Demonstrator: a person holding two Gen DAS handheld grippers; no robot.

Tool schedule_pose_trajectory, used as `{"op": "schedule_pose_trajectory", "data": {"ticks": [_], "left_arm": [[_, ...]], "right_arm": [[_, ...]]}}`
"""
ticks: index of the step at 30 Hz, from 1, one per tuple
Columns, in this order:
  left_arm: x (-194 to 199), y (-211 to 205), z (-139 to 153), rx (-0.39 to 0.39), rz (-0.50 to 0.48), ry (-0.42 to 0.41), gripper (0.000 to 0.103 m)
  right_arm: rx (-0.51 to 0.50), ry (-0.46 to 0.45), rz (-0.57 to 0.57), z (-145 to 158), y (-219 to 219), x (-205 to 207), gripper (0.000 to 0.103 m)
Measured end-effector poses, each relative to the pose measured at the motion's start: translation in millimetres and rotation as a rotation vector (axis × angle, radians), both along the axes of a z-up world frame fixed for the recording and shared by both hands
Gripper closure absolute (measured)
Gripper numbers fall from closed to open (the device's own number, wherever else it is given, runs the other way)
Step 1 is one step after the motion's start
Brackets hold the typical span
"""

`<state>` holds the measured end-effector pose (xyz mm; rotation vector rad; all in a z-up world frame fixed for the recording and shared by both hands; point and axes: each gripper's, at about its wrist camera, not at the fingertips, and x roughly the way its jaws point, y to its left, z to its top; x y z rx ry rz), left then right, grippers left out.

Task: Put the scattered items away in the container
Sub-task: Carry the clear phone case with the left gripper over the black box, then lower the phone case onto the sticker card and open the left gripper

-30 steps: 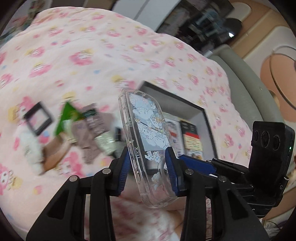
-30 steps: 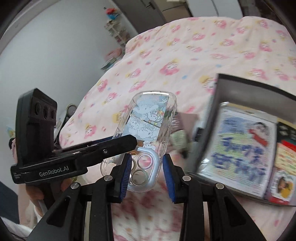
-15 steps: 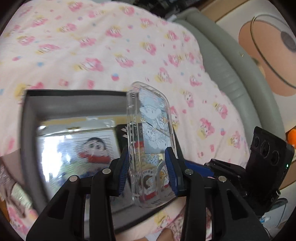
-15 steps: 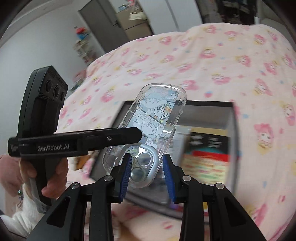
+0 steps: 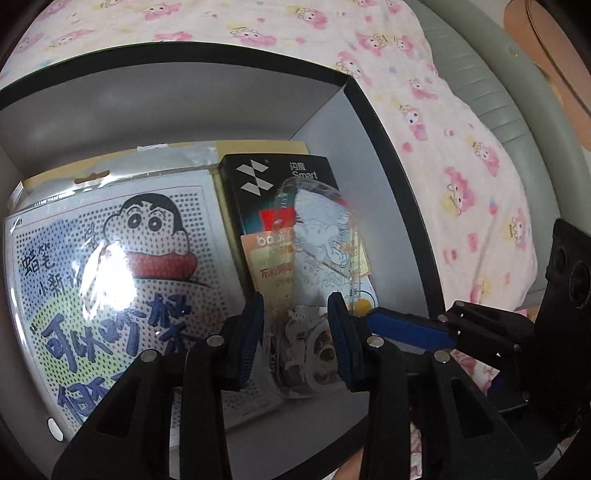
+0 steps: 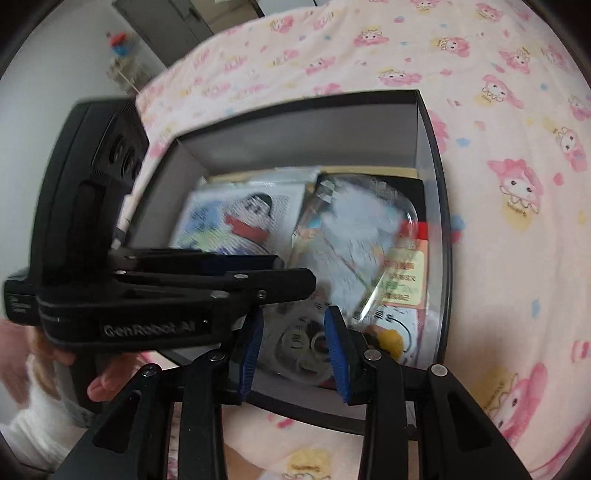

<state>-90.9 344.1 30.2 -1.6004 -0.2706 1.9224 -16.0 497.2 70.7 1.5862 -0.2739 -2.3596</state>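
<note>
Both grippers are now hovering over the box [image 5: 391, 155]; your left gripper [image 5: 295, 339] and right gripper [image 6: 293, 347] are spreading wide, phone case [image 5: 321, 251] lying inside, lower centre, atop card packs [image 5: 280, 184].

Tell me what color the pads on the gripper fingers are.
Blue, on black fingers; the left wrist view shows the pads most sharply.

Pink cartoon-print bedsheet [image 5: 461, 155] spreads beyond and right of claw. Grey-green padded bed edge [image 5: 491, 96] further right. Right wrist view: dark cabinet [image 6: 166, 22] far upper left, cluttered shelf [image 6: 123, 62] beside it, blurred.
</note>
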Motion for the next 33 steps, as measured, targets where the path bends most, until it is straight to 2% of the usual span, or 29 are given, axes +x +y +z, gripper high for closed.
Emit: {"op": "schedule_pose_trajectory", "data": {"ticks": [4, 6, 8, 11, 14, 18, 21, 23, 27, 31, 33], "left_arm": [[-2.0, -15.7, 9.7, -0.003, 0.061, 0.046, 0.068], [-3.5, -20.7, 9.1, -0.015, 0.091, 0.045, 0.071], [-2.1, -20.8, 4.6, -0.055, 0.097, 0.025, 0.074], [5.1, -12.5, 4.6, -0.116, 0.068, 0.050, 0.078], [10.1, -1.4, -0.8, -0.088, 0.024, 0.019, 0.080], [15.4, 12.1, -9.6, -0.023, -0.046, -0.047, 0.082], [17.9, 17.8, -9.9, 0.022, -0.074, -0.078, 0.083], [16.1, 12.4, -7.6, 0.051, -0.049, -0.088, 0.083], [12.6, -1.8, -0.9, -0.012, 0.024, -0.034, 0.083], [7.7, -8.1, -2.2, -0.013, 0.060, -0.039, 0.083], [7.9, -7.4, -3.4, -0.024, 0.061, -0.037, 0.083]], "right_arm": [[-0.028, 0.045, -0.022, 15.2, 8.7, 0.5, 0.072], [-0.010, 0.057, -0.040, 21.6, 9.2, -8.3, 0.072], [0.018, 0.060, -0.022, 21.7, 0.6, -21.1, 0.072], [0.079, 0.057, -0.043, 10.6, -8.7, -25.8, 0.072], [0.047, 0.030, -0.092, 0.3, -0.6, -19.9, 0.072], [0.098, 0.090, -0.113, 9.4, 3.4, -7.1, 0.072], [0.076, 0.089, -0.126, 5.8, 8.5, -8.4, 0.072], [0.076, 0.070, -0.113, 1.1, 7.5, -9.8, 0.072], [0.098, 0.064, -0.068, -1.0, -1.4, -7.0, 0.072], [0.120, 0.063, 0.019, -4.8, -20.4, -9.1, 0.072], [0.121, 0.028, 0.054, -13.5, -29.0, -12.6, 0.072]]}}
